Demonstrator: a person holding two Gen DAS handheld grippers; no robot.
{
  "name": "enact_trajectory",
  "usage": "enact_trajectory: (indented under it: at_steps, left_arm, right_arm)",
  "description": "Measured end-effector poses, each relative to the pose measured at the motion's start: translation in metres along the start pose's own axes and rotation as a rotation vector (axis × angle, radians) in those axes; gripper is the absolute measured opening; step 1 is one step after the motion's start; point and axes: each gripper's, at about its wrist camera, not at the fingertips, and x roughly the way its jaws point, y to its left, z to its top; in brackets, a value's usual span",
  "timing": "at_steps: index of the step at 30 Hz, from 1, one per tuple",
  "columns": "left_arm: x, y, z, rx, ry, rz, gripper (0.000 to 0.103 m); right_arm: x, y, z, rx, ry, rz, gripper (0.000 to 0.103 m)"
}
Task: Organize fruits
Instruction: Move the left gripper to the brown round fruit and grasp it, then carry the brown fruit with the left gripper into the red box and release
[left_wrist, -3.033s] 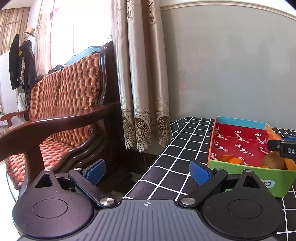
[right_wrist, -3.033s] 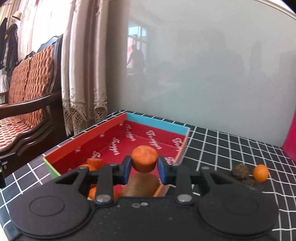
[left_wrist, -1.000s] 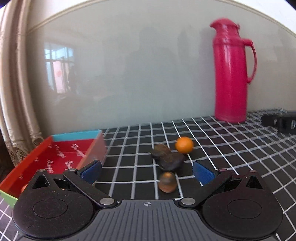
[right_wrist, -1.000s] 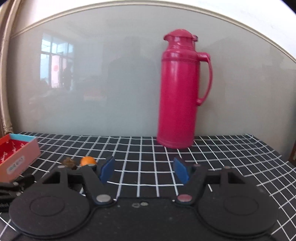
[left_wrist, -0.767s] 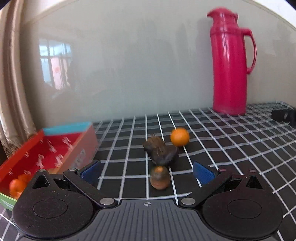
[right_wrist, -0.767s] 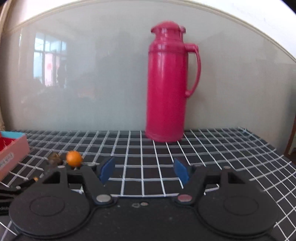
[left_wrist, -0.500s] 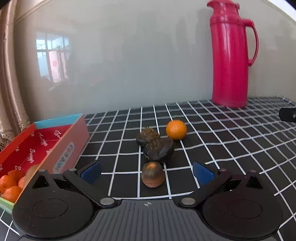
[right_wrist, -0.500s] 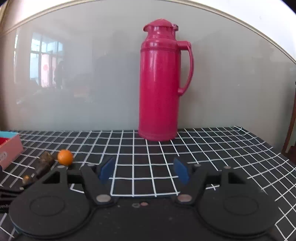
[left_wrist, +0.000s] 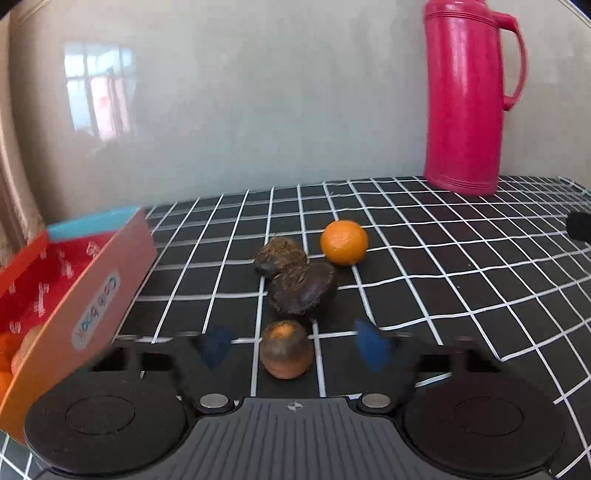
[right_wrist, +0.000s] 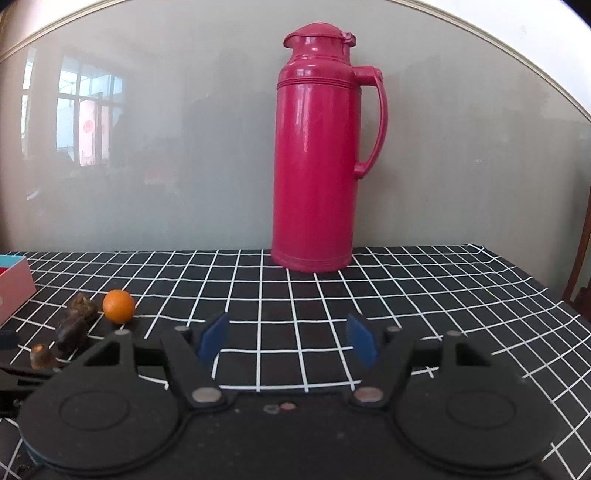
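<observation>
Fruits lie loose in a small cluster on the black-and-white checked tablecloth (left_wrist: 443, 280), to the right of the box. Nearest the left gripper (left_wrist: 293, 345) is a small brown fruit with an orange top (left_wrist: 286, 349), sitting between the gripper's blue pads (left_wrist: 216, 345), which are blurred and set apart on either side of it without touching it, so the tongs are spread. Just behind it rest two dark, rough fruits: the larger dark fruit (left_wrist: 303, 291) and, touching it at the back left, the smaller fibrous dark fruit (left_wrist: 280, 256). A small orange (left_wrist: 344, 242) stands just beside them to the right rear.

The red box (left_wrist: 92, 295), with a blue far wall and an orange-pink side bearing a label, sits at the left edge of the cloth, near the cluster. Inside it, at the near corner, orange fruit (left_wrist: 4, 369) and a pale brownish piece show partly; the rest of its floor is printed red lining.

From the right wrist view, the right gripper (right_wrist: 288, 341) hovers over bare cloth with its tongs spread wide and nothing between them, well apart from the fruits at its left. A tall pink thermos jug (right_wrist: 317, 158) stands upright at the back of the table against the grey wall (right_wrist: 166, 147).
</observation>
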Motion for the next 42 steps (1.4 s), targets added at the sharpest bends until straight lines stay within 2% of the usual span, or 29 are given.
enact_trajectory:
  at_steps: [2, 5, 7, 14, 27, 37, 42]
  left_arm:
    - [0.003, 0.003, -0.003, -0.016, 0.025, 0.003, 0.065]
    - [0.002, 0.005, -0.004, -0.03, 0.024, -0.021, 0.054]
    - [0.0, 0.004, -0.004, -0.042, 0.028, -0.029, 0.03]
    - [-0.005, 0.004, -0.006, -0.051, 0.021, -0.042, 0.03]
    - [-0.043, 0.02, -0.003, -0.028, -0.045, -0.06, 0.03]
    - [-0.062, 0.066, -0.006, -0.072, -0.087, -0.01, 0.03]
    - [-0.071, 0.097, -0.007, -0.099, -0.13, 0.048, 0.03]
  right_arm:
    - [-0.001, 0.002, 0.0, -0.004, -0.007, 0.005, 0.07]
    - [-0.002, 0.005, 0.001, -0.006, -0.011, 0.017, 0.07]
    - [-0.003, 0.006, 0.001, -0.012, -0.011, 0.02, 0.071]
    - [-0.004, 0.005, 0.002, -0.003, -0.008, 0.02, 0.071]
    - [0.002, 0.023, 0.004, -0.009, 0.02, 0.001, 0.071]
    - [-0.008, 0.072, 0.008, -0.058, 0.002, 0.054, 0.071]
    - [-0.011, 0.095, 0.009, -0.076, -0.005, 0.087, 0.071]
